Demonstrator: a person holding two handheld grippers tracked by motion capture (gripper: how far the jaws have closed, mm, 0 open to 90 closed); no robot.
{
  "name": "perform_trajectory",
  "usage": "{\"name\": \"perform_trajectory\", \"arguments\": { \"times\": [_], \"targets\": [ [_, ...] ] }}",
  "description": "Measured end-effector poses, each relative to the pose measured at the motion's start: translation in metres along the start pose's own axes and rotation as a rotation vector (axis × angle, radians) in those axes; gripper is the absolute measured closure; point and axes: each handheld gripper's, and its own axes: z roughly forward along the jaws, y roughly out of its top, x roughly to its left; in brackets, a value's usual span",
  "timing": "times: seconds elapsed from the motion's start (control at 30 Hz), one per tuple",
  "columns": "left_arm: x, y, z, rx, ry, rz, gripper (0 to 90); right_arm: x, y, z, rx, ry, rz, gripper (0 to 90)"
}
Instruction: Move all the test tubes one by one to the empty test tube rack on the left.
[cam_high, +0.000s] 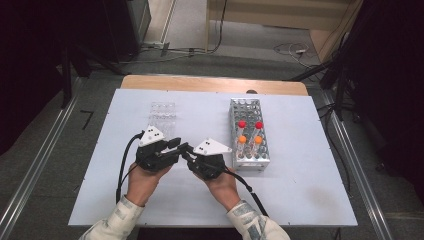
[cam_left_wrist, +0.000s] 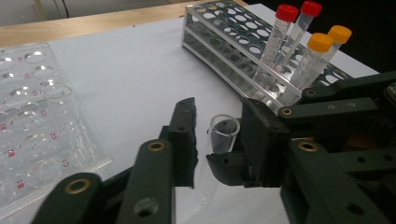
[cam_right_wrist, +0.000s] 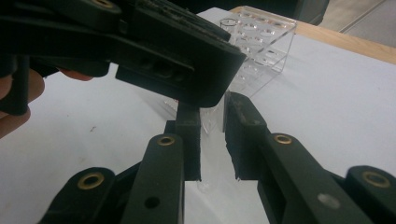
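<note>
A clear open-topped tube (cam_left_wrist: 223, 136) stands tilted between the black jaws of my left gripper (cam_left_wrist: 219, 135), whose pads sit close against it. My right gripper (cam_right_wrist: 212, 135) is shut on the same tube (cam_right_wrist: 211, 123) lower down. In the high view the two grippers meet tip to tip near the table's front middle: left gripper (cam_high: 179, 145), right gripper (cam_high: 187, 152). The right gripper's linkage (cam_left_wrist: 336, 109) crosses the right of the left gripper view. The left gripper's body (cam_right_wrist: 177, 56) hides the tube's top in the right gripper view.
A metal tube rack (cam_high: 248, 157) to the right holds two red-capped tubes (cam_high: 242, 124) and two orange-capped tubes (cam_high: 242, 139). A clear acrylic rack (cam_high: 162, 116) stands behind the left gripper. The white table (cam_high: 300, 190) has free room at the front right.
</note>
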Motion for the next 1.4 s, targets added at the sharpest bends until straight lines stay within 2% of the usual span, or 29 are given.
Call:
{"name": "perform_trajectory", "arguments": {
  "times": [0.1,0.4,0.6,0.7,0.83,0.93,1.07,1.17,1.4],
  "targets": [
    [-0.001,0.000,0.001,0.005,-0.002,0.004,74.9,0.001,-0.001,0.001,-0.006,-0.004,-0.005,74.0],
    [-0.001,0.000,0.002,0.001,-0.001,0.000,77.0,0.000,-0.001,0.000,0.001,-0.007,-0.005,72.8],
    [0.003,0.004,0.002,-0.007,0.014,-0.008,77.0,-0.003,0.001,-0.008,0.002,0.041,-0.007,54.8],
    [0.005,0.007,0.001,-0.010,0.026,-0.014,77.0,-0.006,-0.001,-0.015,0.004,0.040,-0.018,53.4],
    [0.008,0.015,-0.002,-0.019,0.036,-0.022,77.0,-0.013,-0.005,-0.025,0.022,0.042,-0.006,48.5],
    [0.013,0.022,-0.008,-0.040,0.048,-0.033,77.0,-0.017,-0.007,-0.032,0.034,0.045,0.005,44.0],
    [0.022,0.030,-0.016,-0.071,0.075,-0.043,77.0,-0.020,-0.010,-0.040,0.042,0.052,0.006,43.0],
    [0.026,0.038,-0.022,-0.087,0.100,-0.035,77.0,-0.021,-0.013,-0.046,0.043,0.052,0.009,41.2],
    [0.037,0.048,-0.031,-0.098,0.151,-0.035,77.0,-0.026,-0.019,-0.053,0.049,0.046,0.019,38.9]
  ]
}}
